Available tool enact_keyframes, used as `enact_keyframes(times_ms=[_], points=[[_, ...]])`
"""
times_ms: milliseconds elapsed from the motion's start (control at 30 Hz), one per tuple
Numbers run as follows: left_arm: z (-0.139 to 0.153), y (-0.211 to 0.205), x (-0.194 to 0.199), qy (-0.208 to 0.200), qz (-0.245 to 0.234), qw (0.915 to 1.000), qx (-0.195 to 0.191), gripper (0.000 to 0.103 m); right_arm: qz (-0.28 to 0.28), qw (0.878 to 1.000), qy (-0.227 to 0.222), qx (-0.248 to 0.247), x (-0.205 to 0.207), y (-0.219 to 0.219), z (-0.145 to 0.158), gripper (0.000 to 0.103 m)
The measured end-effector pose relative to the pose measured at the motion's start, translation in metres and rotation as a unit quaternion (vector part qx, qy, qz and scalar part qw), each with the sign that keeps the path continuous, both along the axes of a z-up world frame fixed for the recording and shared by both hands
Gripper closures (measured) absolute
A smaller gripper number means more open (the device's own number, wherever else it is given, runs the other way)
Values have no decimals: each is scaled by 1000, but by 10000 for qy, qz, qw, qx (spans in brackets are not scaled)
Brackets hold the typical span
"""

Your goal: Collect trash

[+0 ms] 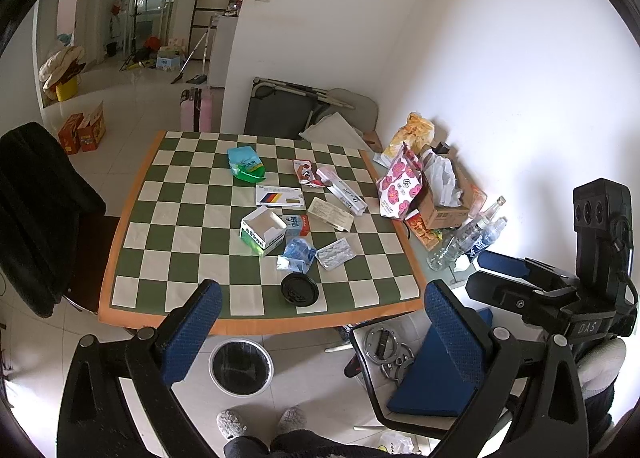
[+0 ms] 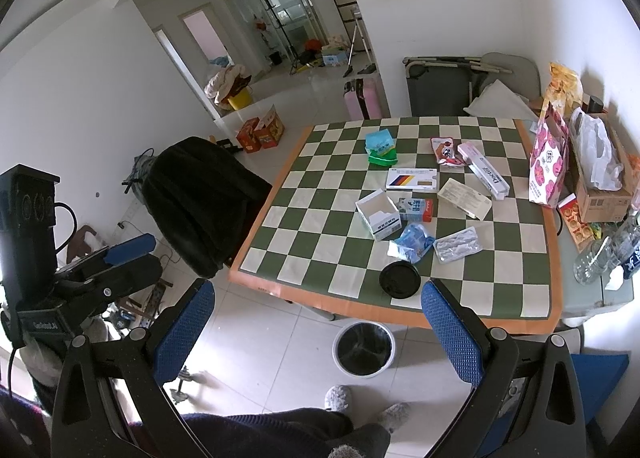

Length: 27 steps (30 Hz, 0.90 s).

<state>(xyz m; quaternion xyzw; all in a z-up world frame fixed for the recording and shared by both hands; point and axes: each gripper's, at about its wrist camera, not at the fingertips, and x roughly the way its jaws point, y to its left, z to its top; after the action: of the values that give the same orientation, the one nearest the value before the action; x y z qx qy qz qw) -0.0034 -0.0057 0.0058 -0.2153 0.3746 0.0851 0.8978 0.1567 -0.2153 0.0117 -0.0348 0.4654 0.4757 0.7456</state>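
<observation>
Left gripper [image 1: 320, 322]: jaws wide apart, empty, above the worktop's near edge. Right gripper [image 2: 320, 322]: likewise wide, empty. Worktop [image 1: 132, 242], checkered cloth: black lid [image 1: 299, 289], blister pack [image 1: 336, 254], open carton [image 1: 263, 233], scattered wrappers. Floor below: bin [image 1: 241, 366], black-lined.

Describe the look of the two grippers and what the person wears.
Both grippers, left and right, have black frames with blue textured pads on the jaws. Each carries a black camera block with three lenses and cables. The person wears grey fuzzy slippers and dark trousers.
</observation>
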Motion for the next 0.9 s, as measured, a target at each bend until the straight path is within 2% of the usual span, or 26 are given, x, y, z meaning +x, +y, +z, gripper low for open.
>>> enact_keyframes(times_ms=[700,900], points=[[-1,-3,-2,-21,-15,10000,18,0,13,10000,1,-7,-3,1,0,0],[8,-6,-2,-17,-45,10000,27,0,8,10000,1,-3,-3,1,0,0]])
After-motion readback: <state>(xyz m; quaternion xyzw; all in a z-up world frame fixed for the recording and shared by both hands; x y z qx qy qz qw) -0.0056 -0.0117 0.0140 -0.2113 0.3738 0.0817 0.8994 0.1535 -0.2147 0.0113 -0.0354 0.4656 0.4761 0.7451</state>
